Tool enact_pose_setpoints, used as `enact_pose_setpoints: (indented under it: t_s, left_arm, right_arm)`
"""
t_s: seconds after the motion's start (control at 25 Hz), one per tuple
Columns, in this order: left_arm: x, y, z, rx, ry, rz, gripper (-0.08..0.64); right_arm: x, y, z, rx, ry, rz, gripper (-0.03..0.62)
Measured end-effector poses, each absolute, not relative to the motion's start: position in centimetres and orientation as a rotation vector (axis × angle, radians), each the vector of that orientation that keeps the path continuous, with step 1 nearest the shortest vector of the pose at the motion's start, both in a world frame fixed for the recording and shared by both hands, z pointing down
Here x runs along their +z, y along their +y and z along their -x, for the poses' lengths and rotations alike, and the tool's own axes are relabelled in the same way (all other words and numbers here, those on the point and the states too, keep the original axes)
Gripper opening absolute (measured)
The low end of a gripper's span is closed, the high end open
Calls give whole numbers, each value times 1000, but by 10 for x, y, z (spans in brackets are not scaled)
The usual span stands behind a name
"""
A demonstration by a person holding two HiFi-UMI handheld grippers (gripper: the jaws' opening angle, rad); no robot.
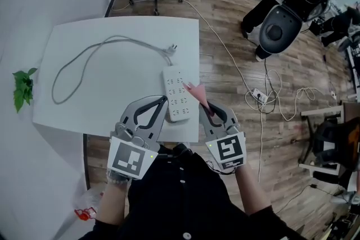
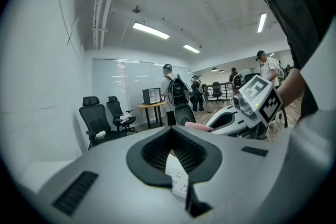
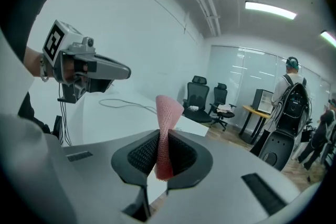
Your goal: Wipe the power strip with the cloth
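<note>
White oblong power strip (image 1: 178, 93) lies near the right edge of the white table (image 1: 101, 93), long axis pointing away from the person, grey cable (image 1: 84, 56) at far end, only a sliver visible past left gripper's (image 1: 162, 101) closed, empty jaws, right gripper (image 3: 161, 157) clamped on pink mesh cloth (image 3: 167, 123)

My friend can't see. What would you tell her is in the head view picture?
Seen from above, a person's right gripper pinches a pink cloth at the right edge of a white power strip lying on a white table. The left gripper, shut and empty, is beside the strip's left edge; its cord loops across the table.
</note>
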State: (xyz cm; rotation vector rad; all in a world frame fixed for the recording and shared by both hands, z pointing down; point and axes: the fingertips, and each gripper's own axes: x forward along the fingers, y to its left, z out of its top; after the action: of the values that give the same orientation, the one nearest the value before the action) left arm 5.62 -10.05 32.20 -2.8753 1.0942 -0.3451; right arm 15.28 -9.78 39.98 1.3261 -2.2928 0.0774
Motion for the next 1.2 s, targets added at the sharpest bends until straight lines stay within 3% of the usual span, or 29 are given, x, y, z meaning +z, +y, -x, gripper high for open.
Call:
enact_pose_setpoints:
  t_s: [1.2]
  left_arm:
    - [328,-101,-58,-379,1057,2885,11]
  right_arm:
    - [378,-95,-167,96,-2310,-1394,57]
